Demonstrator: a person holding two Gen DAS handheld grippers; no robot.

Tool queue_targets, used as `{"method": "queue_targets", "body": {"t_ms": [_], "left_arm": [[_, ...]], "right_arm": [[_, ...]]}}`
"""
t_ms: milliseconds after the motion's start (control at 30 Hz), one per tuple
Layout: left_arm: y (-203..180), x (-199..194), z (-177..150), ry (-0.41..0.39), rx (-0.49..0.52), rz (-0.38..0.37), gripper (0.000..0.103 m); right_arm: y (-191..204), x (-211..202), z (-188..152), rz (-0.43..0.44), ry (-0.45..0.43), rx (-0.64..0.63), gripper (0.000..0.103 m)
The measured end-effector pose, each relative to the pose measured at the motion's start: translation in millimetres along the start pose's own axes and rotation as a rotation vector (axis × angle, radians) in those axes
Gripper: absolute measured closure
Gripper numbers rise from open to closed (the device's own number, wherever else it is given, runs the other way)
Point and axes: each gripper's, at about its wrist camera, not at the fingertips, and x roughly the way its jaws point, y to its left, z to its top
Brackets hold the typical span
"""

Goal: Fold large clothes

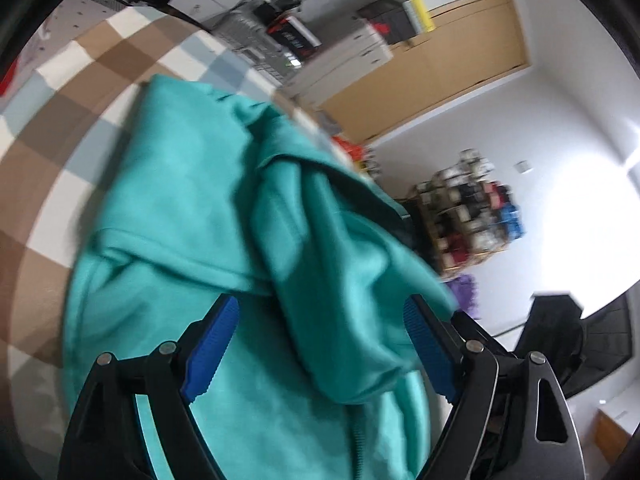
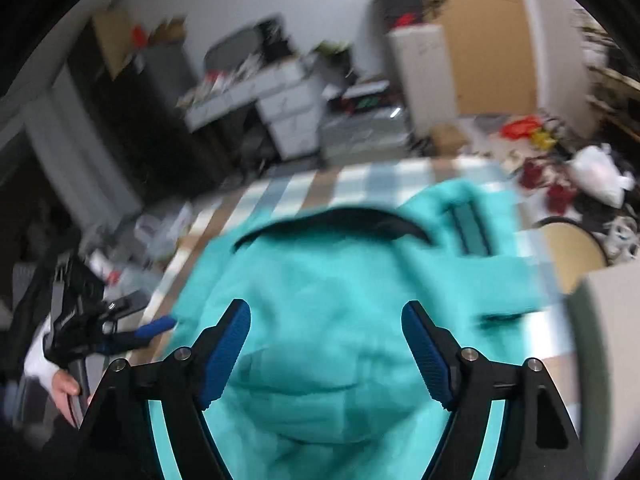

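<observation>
1. While both views are blurring with motion, I am holding my left gripper point(image 1: 320, 344) with its blue pads point(image 1: 210, 348) spread wide; teal fabric is showing between them, but neither pad is pressing on it.
2. I am holding my right gripper point(image 2: 326, 350) likewise wide, its blue pads point(image 2: 226, 352) standing apart over the cloth with nothing clamped.
3. Directly beyond both grippers, the teal garment point(image 1: 192, 200) is lying in a bunched heap on the checked cloth point(image 1: 80, 92), which is showing brown, white and pale blue squares.
4. In the left wrist view, a thick fold of the garment is draping across the middle and running toward the right-hand pad.
5. In the right wrist view, a dark curved edge point(image 2: 340, 220) is showing near the far end of the garment; I cannot tell which part of it this is.
6. At the left edge of the right wrist view, my left hand point(image 2: 66, 386) is gripping the handle of the other gripper, whose blue fingertip is lying just beside the garment's edge.
7. Farther off, grey drawer units point(image 2: 288, 104), a wooden door point(image 1: 440, 72) and scattered clutter on the floor are standing against the white walls.
</observation>
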Motion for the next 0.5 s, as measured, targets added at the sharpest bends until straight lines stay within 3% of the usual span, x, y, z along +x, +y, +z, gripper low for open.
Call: {"method": "queue_targets", "body": {"t_ms": [67, 133, 200, 267, 400, 433, 500], "left_arm": [[0, 7, -4, 0.015, 0.033, 0.099, 0.022], [-3, 14, -6, 0.037, 0.053, 0.143, 0.022], [4, 15, -11, 0.070, 0.054, 0.171, 0.022], [4, 13, -13, 0.086, 0.063, 0.169, 0.022], [-1, 15, -12, 0.065, 0.111, 0.202, 0.022], [-2, 16, -12, 0.065, 0.112, 0.201, 0.022], [-2, 18, -14, 0.067, 0.108, 0.195, 0.022]], "right_arm": [[10, 28, 3, -0.066, 0.076, -0.026, 0.033], [13, 59, 4, -0.114, 0.214, -0.024, 0.098], [20, 54, 3, -0.188, 0.198, -0.081, 0.098], [31, 23, 14, -0.269, 0.047, -0.201, 0.098], [40, -36, 20, -0.287, -0.235, -0.280, 0.098], [37, -32, 16, -0.283, -0.227, -0.296, 0.098], [34, -10, -5, -0.294, -0.114, -0.337, 0.098]]}}
